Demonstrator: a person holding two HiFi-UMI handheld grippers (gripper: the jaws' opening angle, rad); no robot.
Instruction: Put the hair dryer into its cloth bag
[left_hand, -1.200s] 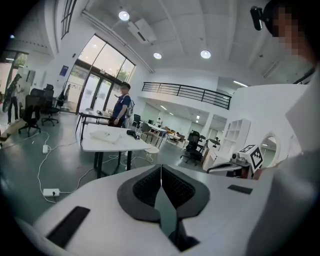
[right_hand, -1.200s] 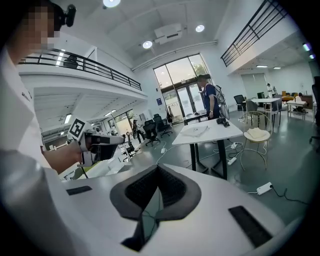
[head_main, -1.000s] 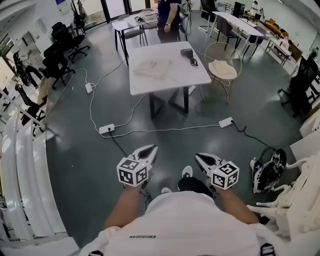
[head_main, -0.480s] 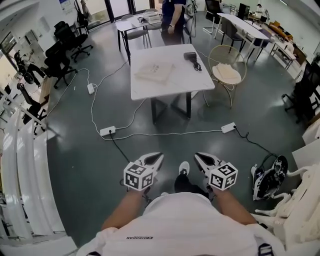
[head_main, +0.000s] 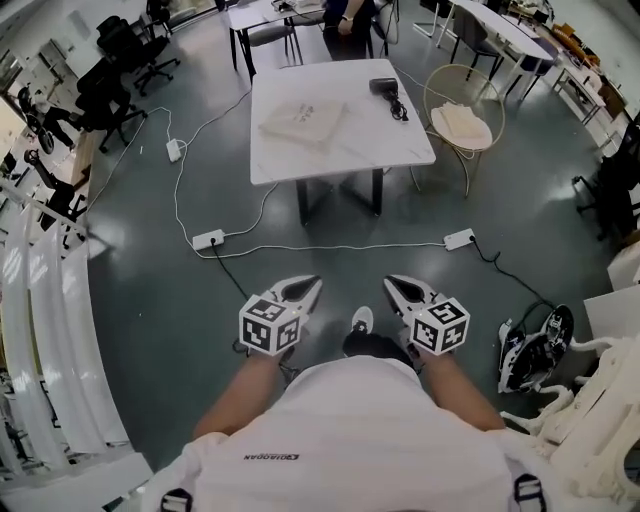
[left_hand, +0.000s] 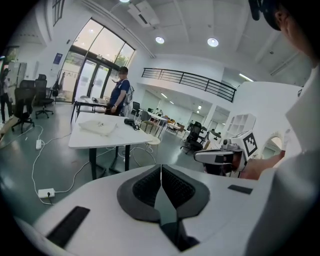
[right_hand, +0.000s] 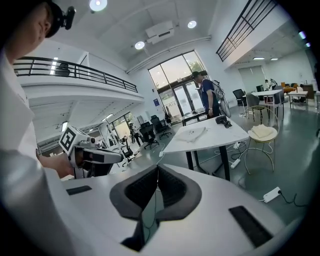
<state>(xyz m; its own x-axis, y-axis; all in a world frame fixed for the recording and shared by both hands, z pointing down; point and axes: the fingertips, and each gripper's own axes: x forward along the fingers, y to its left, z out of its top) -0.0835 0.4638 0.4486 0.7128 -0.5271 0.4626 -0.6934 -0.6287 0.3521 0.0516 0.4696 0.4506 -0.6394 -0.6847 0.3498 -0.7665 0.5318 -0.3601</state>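
Both grippers sit side by side in the lower middle of the head view, just above the person's white shirt, much where they were a second ago. The left gripper (head_main: 307, 285) has its jaws pressed together with nothing between them, as its own view (left_hand: 161, 166) shows. The right gripper (head_main: 392, 284) is likewise closed and empty (right_hand: 157, 168). What has changed is the room around them. The white table (head_main: 345, 150) in the upper middle now looks larger and closer than before, and the person (head_main: 350, 14) standing behind it is mostly cut off by the top edge. The hair dryer (head_main: 383, 88) lies on the table's far right corner with its cord beside it, and the cloth bag (head_main: 303, 121) lies flat near the table's middle, well apart from the dryer. Both are well apart from the grippers. A round chair (head_main: 462, 122) with a cushion stands to the table's right, and a power strip (head_main: 208, 240) lies on the grey floor to the lower left of the table.
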